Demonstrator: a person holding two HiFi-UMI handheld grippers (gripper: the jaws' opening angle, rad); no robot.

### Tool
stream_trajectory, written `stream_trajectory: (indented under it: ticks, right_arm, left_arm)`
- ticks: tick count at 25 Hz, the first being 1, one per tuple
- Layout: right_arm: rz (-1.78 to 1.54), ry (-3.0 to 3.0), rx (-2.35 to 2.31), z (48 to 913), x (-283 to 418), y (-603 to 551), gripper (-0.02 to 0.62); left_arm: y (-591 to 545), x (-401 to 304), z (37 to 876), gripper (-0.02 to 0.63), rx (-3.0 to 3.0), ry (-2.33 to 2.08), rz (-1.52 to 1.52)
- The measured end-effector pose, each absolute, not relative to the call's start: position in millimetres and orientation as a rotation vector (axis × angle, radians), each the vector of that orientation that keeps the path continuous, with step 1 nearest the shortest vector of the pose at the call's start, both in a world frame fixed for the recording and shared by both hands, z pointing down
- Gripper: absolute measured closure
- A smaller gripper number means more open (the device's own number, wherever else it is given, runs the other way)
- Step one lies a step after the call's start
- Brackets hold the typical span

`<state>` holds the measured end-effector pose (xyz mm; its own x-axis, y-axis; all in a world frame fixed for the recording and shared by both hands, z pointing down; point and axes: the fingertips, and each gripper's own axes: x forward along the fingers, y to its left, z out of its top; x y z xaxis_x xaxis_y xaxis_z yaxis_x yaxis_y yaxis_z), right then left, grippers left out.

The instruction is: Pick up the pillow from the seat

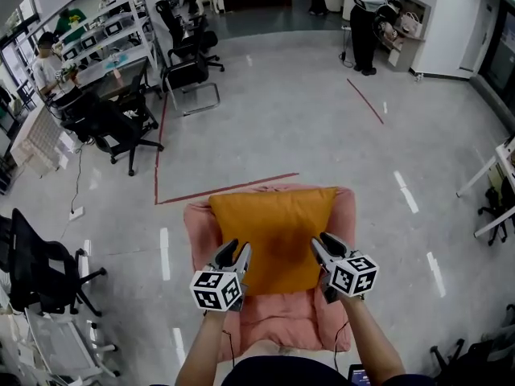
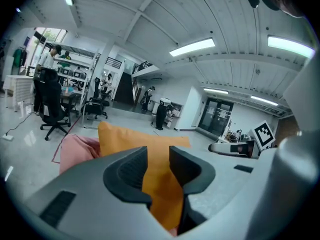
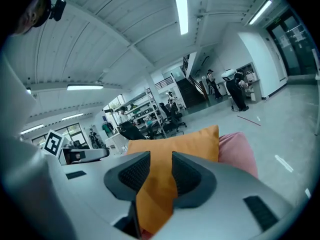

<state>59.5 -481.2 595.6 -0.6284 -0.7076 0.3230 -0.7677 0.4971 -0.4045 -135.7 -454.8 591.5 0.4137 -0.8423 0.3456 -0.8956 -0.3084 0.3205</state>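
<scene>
An orange square pillow lies on a pink cushioned seat straight ahead of me. My left gripper hovers at the pillow's near left corner and my right gripper at its near right corner. In the left gripper view the jaws stand a little apart, with the pillow showing through the gap and the seat to its left. The right gripper view shows the same: jaws slightly parted, the pillow beyond them, the seat at the right. Neither gripper's pads press on the pillow.
Black office chairs and desks stand at the far left, with a person beside them. Another black chair is close on my left. Red tape marks the grey floor behind the seat. A white table's legs show at the right.
</scene>
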Motion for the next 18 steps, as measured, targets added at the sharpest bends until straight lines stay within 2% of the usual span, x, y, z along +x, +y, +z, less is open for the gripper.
stream_trajectory:
  ticks: [6,12,18]
  right_arm:
    - [0.824,-2.547,1.332,619.6,61.5,-495.9,0.406]
    - [0.83,-2.485,1.412,640.0,64.3,-513.5,0.338]
    - [0.836,-2.426,1.424,660.1,67.3,-527.6,0.303]
  left_arm:
    - [-473.9,-146.2,612.0,0.388,2.161,-1.515,0.192]
    - [-489.6,-160.3,633.8,0.326,2.099,-1.55,0.218]
    - [-500.8,-170.0,653.7,0.247,2.039,-1.588,0.225]
